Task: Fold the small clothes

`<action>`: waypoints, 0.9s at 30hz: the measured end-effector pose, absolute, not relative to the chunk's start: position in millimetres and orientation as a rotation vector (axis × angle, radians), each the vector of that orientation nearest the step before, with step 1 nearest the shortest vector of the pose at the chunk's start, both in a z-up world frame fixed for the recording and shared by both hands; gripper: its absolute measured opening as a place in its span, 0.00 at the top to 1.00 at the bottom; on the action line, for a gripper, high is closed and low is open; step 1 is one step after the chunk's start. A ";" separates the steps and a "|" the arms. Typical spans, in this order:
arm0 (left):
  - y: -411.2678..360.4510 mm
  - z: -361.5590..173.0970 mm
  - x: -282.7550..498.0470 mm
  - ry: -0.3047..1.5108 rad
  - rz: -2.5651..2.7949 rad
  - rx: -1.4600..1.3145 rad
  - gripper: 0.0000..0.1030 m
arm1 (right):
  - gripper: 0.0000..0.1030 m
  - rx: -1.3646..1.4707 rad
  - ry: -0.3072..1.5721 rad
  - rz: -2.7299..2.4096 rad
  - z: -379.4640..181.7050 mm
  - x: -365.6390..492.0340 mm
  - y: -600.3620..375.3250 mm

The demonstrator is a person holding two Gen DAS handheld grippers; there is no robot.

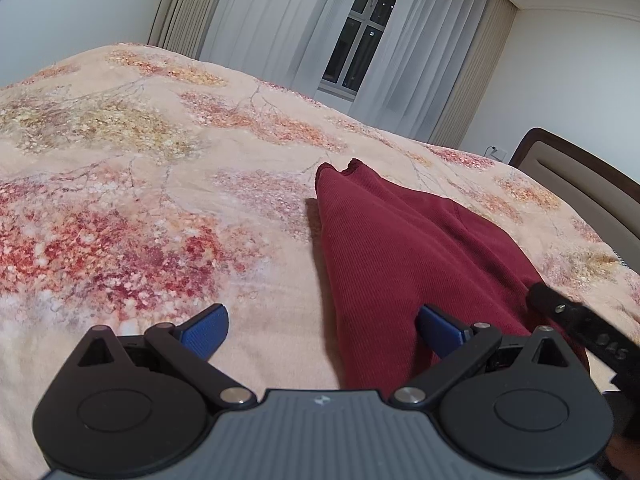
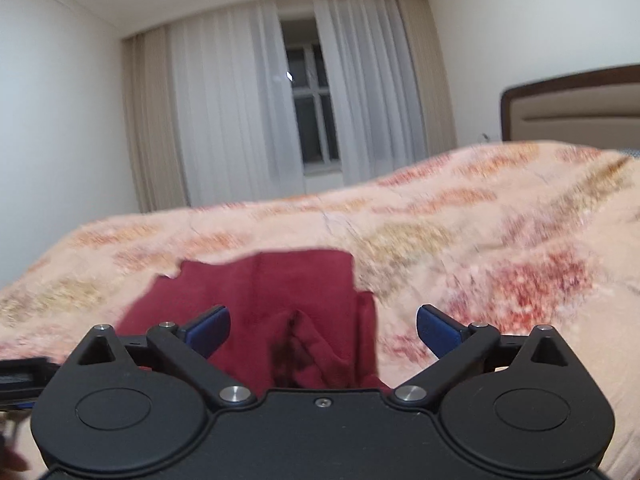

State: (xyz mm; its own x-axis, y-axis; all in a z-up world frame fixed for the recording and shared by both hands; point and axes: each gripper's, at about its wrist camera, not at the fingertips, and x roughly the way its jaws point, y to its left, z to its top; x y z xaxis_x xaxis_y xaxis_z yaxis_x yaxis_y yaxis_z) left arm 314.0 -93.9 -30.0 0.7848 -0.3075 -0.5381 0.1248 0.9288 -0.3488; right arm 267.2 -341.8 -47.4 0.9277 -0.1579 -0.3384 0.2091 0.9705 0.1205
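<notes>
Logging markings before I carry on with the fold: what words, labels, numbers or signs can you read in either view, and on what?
Raised characters on the right gripper's finger, seen at the edge of the left wrist view: too blurred and tilted to read for sure.
Small pale mark on the left gripper body: a logo, not text.
Red garment, bedspread, headboard: no text visible.

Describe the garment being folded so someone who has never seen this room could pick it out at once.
Start from the bed, covered by a peach floral blanket, with a window and sheer curtains behind it. On that blanket, just ahead of both open grippers, lies a dark red ribbed garment. It is the only plain, solid-coloured fabric there, standing out against the speckled red and orange flowers.
</notes>
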 end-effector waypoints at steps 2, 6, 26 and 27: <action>-93.0 -31.0 313.3 0.625 -0.243 -0.303 0.01 | 0.03 0.166 0.359 -0.207 -61.3 267.0 -348.6; -93.4 -34.1 310.7 0.616 -0.264 -0.281 0.00 | 0.01 0.213 0.355 -0.209 -82.9 252.7 -358.5; -85.2 -32.4 294.1 0.605 -0.320 -0.230 0.00 | 0.01 0.279 0.338 -0.160 -83.6 230.0 -376.6; -83.8 -30.2 295.7 0.606 -0.324 -0.236 0.00 | 0.01 0.292 0.340 -0.150 -79.7 230.1 -377.8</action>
